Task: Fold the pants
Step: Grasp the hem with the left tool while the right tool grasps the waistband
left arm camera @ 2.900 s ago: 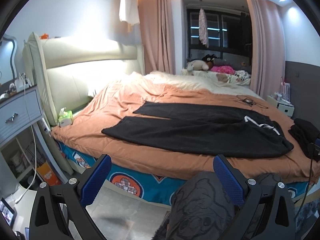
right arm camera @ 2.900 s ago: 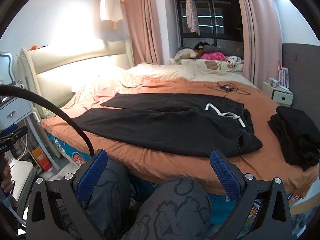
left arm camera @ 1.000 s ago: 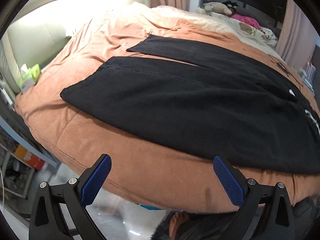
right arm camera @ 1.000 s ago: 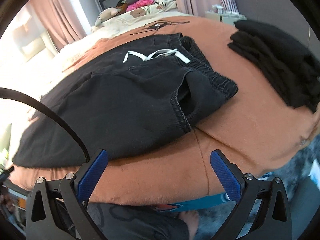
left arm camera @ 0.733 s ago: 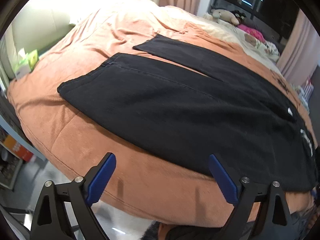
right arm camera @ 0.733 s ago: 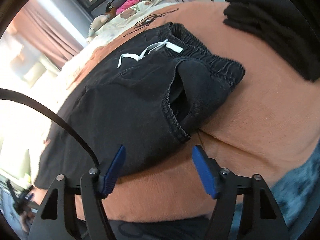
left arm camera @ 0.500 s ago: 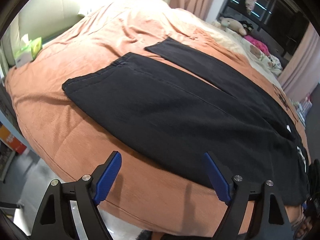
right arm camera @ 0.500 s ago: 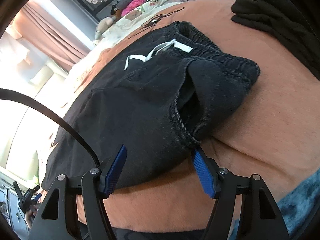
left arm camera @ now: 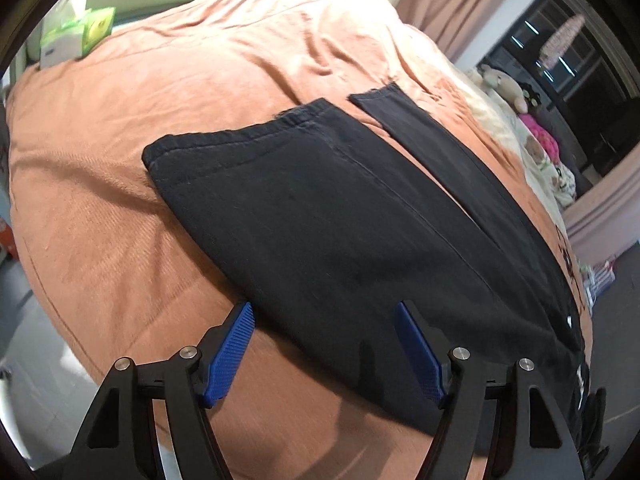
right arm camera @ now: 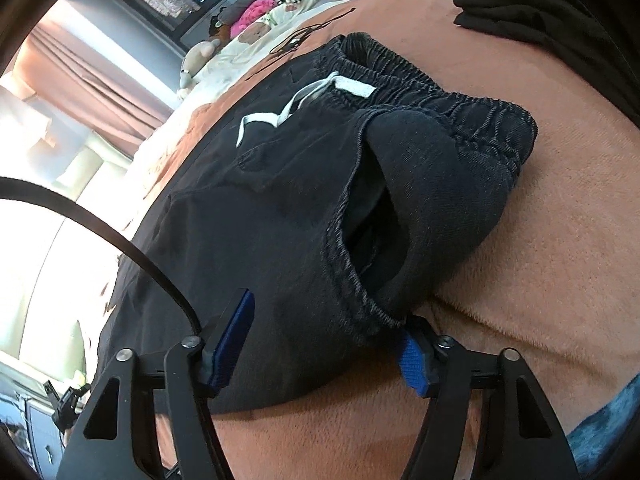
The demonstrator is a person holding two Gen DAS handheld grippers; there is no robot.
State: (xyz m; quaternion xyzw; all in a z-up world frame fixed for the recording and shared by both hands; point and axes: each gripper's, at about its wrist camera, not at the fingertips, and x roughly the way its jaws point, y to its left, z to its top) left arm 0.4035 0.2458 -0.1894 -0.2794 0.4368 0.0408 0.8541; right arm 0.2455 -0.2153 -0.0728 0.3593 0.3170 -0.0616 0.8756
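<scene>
**Near long edge of the black pants approached for the first, leg-onto-leg fold**

At the bottom of the left wrist view the left gripper (left arm camera: 324, 344) was seen with its jaws apart, lately narrowing, straddling the near edge of the black pants (left arm camera: 340, 220) without pinching it. In the right wrist view the right gripper (right arm camera: 326, 340) was likewise unclamped and closing in, its right pad tucked under the hip by the gaping side pocket (right arm camera: 372, 232). Farther up, the pants were spread flat on the orange bedspread (left arm camera: 140, 80), the white drawstring (right arm camera: 296, 104) lying at the waistband. Next, both edges would probably need to be pinched and carried over the far leg.
</scene>
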